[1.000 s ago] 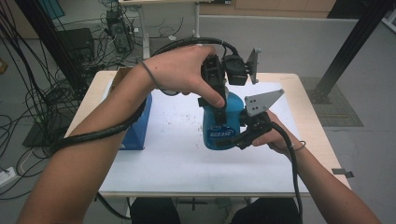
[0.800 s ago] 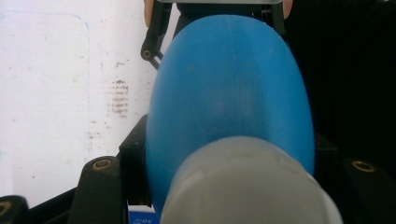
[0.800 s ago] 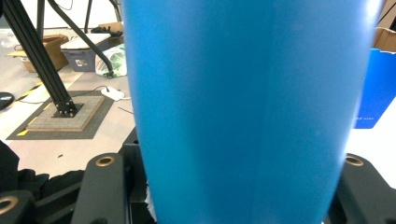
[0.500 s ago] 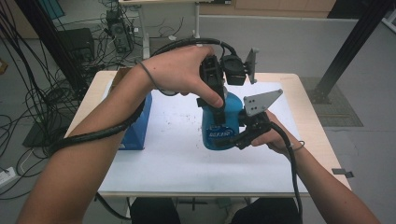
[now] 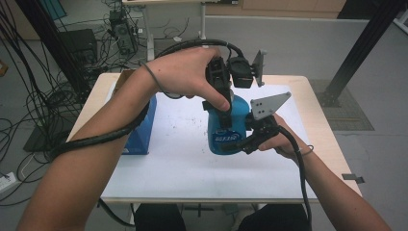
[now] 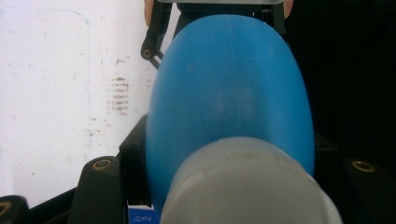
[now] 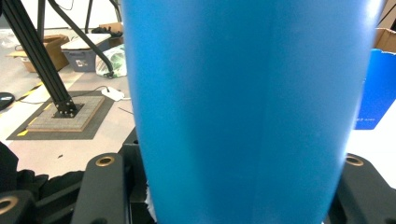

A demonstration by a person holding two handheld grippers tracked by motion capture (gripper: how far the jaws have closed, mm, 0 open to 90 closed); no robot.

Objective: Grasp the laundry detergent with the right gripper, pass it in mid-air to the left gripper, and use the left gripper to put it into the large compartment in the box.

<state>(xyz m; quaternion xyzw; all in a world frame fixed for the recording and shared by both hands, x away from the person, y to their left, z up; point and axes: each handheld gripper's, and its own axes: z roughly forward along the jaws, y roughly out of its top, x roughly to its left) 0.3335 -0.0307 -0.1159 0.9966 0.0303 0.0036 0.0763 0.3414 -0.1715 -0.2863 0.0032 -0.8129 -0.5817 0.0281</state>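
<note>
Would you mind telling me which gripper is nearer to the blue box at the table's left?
Left. The left gripper grips the blue bottle's top, closer to the blue box; the right gripper clamps its far side.

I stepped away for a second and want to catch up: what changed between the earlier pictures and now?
Nothing visibly changed. The left gripper stays clamped near the top of the blue bottle, the right gripper stays clamped on its body, and the bottle stands upright on the white table beside the blue box.

A blue plastic bottle (image 5: 225, 130) with a white cap stands upright on the white tabletop.
</note>
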